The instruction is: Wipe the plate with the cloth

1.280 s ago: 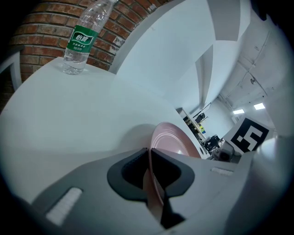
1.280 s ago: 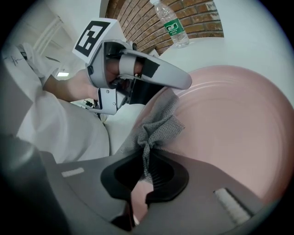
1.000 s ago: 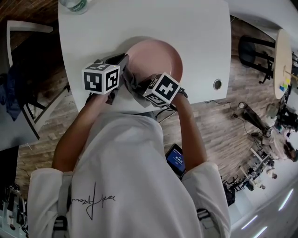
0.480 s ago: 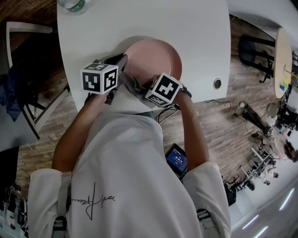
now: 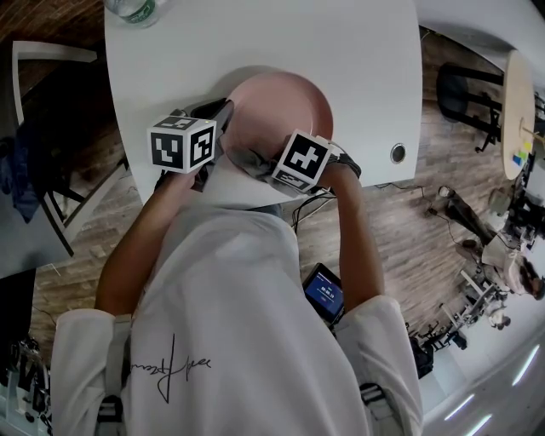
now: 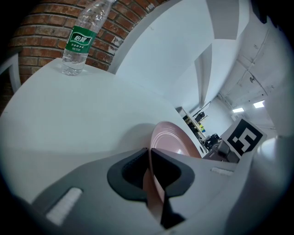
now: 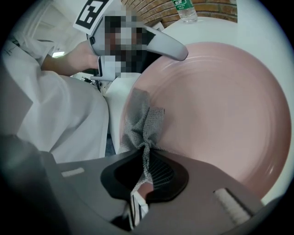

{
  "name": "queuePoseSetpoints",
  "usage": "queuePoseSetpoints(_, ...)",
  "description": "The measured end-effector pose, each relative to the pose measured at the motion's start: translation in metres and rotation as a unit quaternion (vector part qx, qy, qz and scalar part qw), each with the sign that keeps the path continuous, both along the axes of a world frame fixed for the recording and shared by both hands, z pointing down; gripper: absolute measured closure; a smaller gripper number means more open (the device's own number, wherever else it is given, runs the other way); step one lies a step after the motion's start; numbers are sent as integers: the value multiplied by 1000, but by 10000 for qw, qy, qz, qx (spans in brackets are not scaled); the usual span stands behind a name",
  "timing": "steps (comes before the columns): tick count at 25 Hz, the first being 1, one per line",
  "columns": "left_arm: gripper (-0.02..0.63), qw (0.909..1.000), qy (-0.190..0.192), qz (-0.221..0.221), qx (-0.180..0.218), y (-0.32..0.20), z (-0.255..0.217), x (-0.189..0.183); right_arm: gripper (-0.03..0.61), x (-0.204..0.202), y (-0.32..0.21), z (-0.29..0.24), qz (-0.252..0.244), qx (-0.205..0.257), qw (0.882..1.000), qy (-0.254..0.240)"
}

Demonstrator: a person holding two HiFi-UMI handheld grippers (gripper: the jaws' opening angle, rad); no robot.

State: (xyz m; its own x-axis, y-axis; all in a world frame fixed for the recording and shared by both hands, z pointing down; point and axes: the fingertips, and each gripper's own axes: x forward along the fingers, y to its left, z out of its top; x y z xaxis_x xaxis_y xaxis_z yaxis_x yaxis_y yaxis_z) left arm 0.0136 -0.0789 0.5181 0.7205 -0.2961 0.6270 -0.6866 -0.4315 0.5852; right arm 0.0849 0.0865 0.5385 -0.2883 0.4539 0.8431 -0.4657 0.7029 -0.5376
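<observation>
Glossy pink plate (image 5: 285, 104), crumpled grey mesh cloth (image 7: 144, 121)

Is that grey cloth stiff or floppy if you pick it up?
Probably floppy: the cloth bunches and folds where the right gripper pinches it. Its open mesh looks light. It would likely drape over the plate.

A white tabletop (image 5: 358, 60) is seen. A pink plate (image 5: 294, 106) is found near its front edge. A water bottle (image 5: 136, 10) with a green label is stood at the far left corner. A small round ring (image 5: 398, 154) is set into it near the right edge.
</observation>
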Motion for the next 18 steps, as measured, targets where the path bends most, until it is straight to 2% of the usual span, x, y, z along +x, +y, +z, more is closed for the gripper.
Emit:
queuePoseSetpoints(7,572,10000,-16,0,6,1,-1,-1,555,16,-7,0,204,93,9994,263)
queuePoseSetpoints(18,574,10000,-72,19,44,1,-1,-1,555,63,-26,1,252,560,9922,1083)
